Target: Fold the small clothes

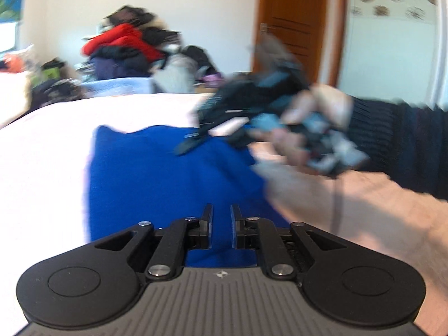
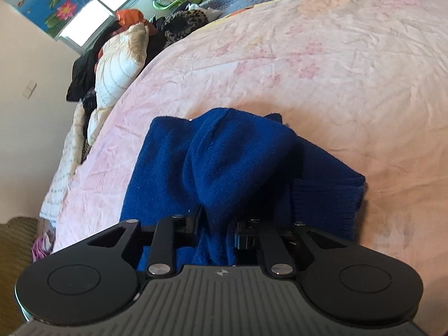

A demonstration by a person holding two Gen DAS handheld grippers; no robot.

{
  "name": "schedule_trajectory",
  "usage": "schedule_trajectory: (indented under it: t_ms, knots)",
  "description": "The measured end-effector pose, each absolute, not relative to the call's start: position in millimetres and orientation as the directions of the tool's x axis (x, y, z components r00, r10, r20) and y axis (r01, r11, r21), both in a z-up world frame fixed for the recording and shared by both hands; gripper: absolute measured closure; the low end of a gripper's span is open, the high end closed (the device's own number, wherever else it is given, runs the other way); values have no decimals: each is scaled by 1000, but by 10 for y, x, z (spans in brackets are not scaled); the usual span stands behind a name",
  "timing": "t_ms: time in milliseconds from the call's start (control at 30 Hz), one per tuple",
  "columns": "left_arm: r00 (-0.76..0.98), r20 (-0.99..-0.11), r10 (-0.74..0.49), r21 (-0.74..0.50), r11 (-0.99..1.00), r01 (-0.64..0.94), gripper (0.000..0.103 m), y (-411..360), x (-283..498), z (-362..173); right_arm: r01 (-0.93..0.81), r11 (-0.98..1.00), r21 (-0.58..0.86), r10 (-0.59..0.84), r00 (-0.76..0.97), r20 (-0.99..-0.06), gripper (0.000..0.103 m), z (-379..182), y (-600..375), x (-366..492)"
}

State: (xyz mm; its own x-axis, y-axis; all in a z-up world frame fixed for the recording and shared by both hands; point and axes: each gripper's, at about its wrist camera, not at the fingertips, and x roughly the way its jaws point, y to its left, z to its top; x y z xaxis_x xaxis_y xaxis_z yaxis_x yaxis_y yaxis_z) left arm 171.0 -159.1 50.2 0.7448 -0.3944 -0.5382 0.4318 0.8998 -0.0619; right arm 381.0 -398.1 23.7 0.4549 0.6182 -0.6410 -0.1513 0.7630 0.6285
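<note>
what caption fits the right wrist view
Right gripper with a bunched fold of the blue knit garment between its jaws, on a pink bedspread.

Left hand-held gripper stands slightly parted and empty; right hand-held gripper apparently pinches cloth.

The left wrist view looks forward and slightly down along its own two black fingers, low over the pale pink floral bedspread, facing a far heap of dark and red clothes and a brown wooden door. The right wrist view tilts steeply down and is rolled, close above the same bedspread, facing a bright window. Both share the deep blue knitted garment.
</note>
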Motion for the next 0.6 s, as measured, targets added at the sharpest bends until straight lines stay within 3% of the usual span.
schedule_trajectory:
  t_ms: [33, 100, 133, 267, 333, 400, 500, 600]
  knots:
    - [756, -537, -374, -74, 913, 400, 78, -1471, 1746, 534, -130, 765, 631, 602, 493, -628, 68, 279, -4048, 3770]
    - [786, -524, -327, -115, 942, 315, 33, -1202, 1830, 607, -73, 777, 626, 534, 604, -592, 68, 410, -4217, 3676]
    - [815, -503, -288, -146, 957, 249, 28, -1051, 1863, 644, -53, 780, 624, 497, 657, -567, 68, 488, -4286, 3647]
    - [840, -500, -209, -225, 968, 107, 28, -811, 2149, 686, -132, 717, 684, 583, 652, -484, 66, 662, -4115, 3735]
    - [832, -490, -260, -270, 953, 139, 28, -896, 2288, 661, -187, 702, 687, 638, 592, -492, 51, 657, -3808, 3867]
    - [805, -501, -317, -260, 943, 210, 28, -1074, 2431, 595, -215, 745, 632, 622, 568, -539, 45, 611, -3506, 4009]
    - [761, -565, -320, -195, 947, 254, 28, -1327, 2586, 437, -173, 814, 555, 539, 580, -610, 45, 451, -3297, 4214]
    - [715, -623, -318, -186, 948, 260, 28, -1377, 2614, 215, -141, 805, 576, 545, 558, -625, 53, 190, -3357, 4298]
